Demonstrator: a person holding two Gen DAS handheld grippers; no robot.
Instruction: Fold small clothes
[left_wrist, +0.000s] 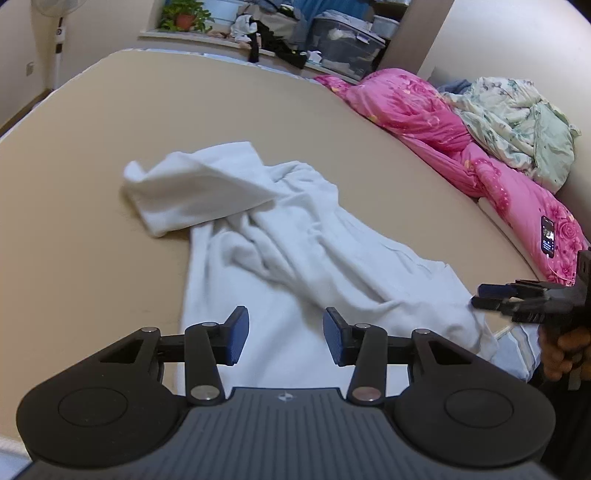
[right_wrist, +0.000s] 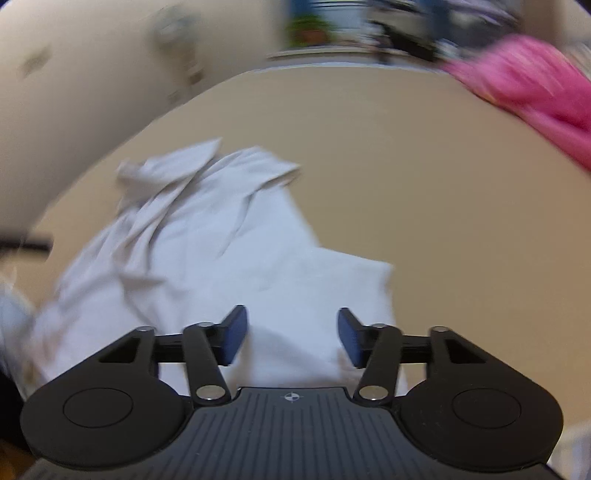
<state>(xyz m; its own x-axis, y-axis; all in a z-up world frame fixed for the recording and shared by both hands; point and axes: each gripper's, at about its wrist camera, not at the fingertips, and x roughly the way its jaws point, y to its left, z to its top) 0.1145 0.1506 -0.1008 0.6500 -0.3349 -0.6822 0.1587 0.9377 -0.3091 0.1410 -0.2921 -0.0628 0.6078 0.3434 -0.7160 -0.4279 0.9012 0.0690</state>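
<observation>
A crumpled white garment (left_wrist: 295, 258) lies on the tan bed sheet (left_wrist: 74, 221), one sleeve bunched up at its far left. My left gripper (left_wrist: 286, 336) hovers over the garment's near edge, open, with nothing between its blue pads. At the right edge of the left wrist view my right gripper (left_wrist: 487, 297) sits beside the garment's right corner, held by a person's hand (left_wrist: 561, 350). The right wrist view is blurred; in it my right gripper (right_wrist: 291, 338) is open above the white garment (right_wrist: 221, 240), with its pads clear of the cloth.
A pink floral quilt (left_wrist: 424, 118) and a pale green blanket (left_wrist: 517, 122) are heaped along the bed's right side, with a phone (left_wrist: 548, 236) lying on the quilt. Beyond the bed a ledge holds a potted plant (left_wrist: 184, 16), clothes and a storage box (left_wrist: 343, 44).
</observation>
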